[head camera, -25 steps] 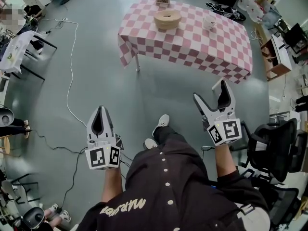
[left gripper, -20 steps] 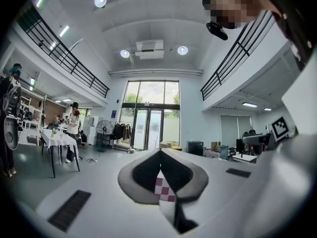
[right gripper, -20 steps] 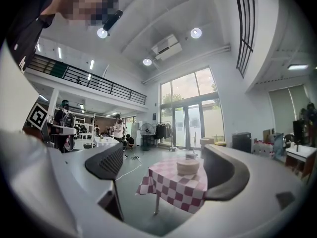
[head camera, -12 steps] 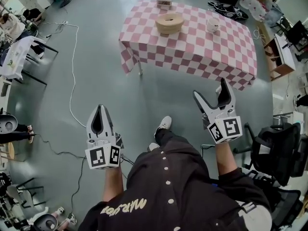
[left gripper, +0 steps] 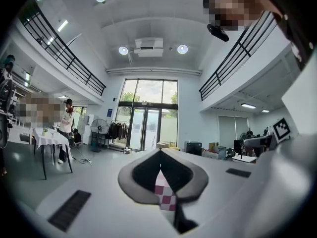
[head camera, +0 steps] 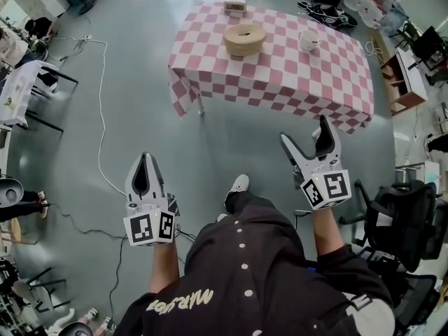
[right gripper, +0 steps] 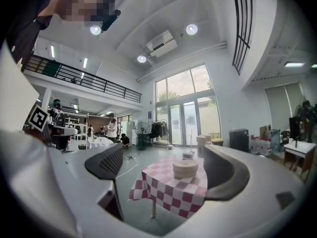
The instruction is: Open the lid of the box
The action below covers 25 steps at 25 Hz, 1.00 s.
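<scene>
**Head view only.** Table (head camera: pixel 280 75) under a pink check cloth, at the top of the view. On it:
- round box (head camera: pixel 244 38), left of centre, lid on
- small box (head camera: pixel 235 6), at the far edge behind the round box
- cup (head camera: pixel 308 40), to the right and well apart from both

Open floor (head camera: pixel 175 138) lies between the table's near edge and both grippers. A cable (head camera: pixel 101 131) trails along the left. A black chair (head camera: pixel 402 215) stands close to the right arm. One shoe (head camera: pixel 238 185) shows between the grippers.

**Left gripper** (head camera: pixel 145 158). Jaws pressed together, nothing in them. It is held low and well short of the table. Its own view shows what the head view does not: a glazed door wall (left gripper: pixel 148 120), a fan (left gripper: pixel 99 128), and a person (left gripper: pixel 64 128) standing by a white-clothed table (left gripper: pixel 47 138). Only a sliver of check cloth shows through the slit under the closed tips, and the round box is not seen there.

**Right gripper** (head camera: pixel 304 131). Jaws spread wide and empty. Its view frames the check table between the jaws, with the round box on top and the small box just behind it. The near corner of the cloth hangs towards the camera. The gripper is well apart from the round box, with bare floor between them.
</scene>
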### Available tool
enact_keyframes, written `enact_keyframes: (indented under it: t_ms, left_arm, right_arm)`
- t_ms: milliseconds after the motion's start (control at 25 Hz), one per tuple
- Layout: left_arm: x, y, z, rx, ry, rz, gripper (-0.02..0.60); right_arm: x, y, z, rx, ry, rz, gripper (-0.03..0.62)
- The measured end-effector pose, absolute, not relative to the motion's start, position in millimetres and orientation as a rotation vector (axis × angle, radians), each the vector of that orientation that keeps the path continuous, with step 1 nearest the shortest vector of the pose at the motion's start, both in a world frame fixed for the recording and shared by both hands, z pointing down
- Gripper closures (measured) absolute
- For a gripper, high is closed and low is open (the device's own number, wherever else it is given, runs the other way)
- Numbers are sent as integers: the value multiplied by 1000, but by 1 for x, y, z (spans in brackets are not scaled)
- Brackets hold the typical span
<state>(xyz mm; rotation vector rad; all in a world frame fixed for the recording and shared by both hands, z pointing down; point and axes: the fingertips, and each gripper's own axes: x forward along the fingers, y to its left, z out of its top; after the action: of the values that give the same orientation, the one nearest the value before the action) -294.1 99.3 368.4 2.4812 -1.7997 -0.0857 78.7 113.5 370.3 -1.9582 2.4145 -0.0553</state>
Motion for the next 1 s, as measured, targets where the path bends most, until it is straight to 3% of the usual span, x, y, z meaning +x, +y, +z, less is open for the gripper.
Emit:
enact_keyframes:
  t_ms: [1000]
  left_arm:
    - [-300,-30,374,2433,-1826,-42,571]
  right_arm:
    - [72,-17,377,-1962,2468,-75,98]
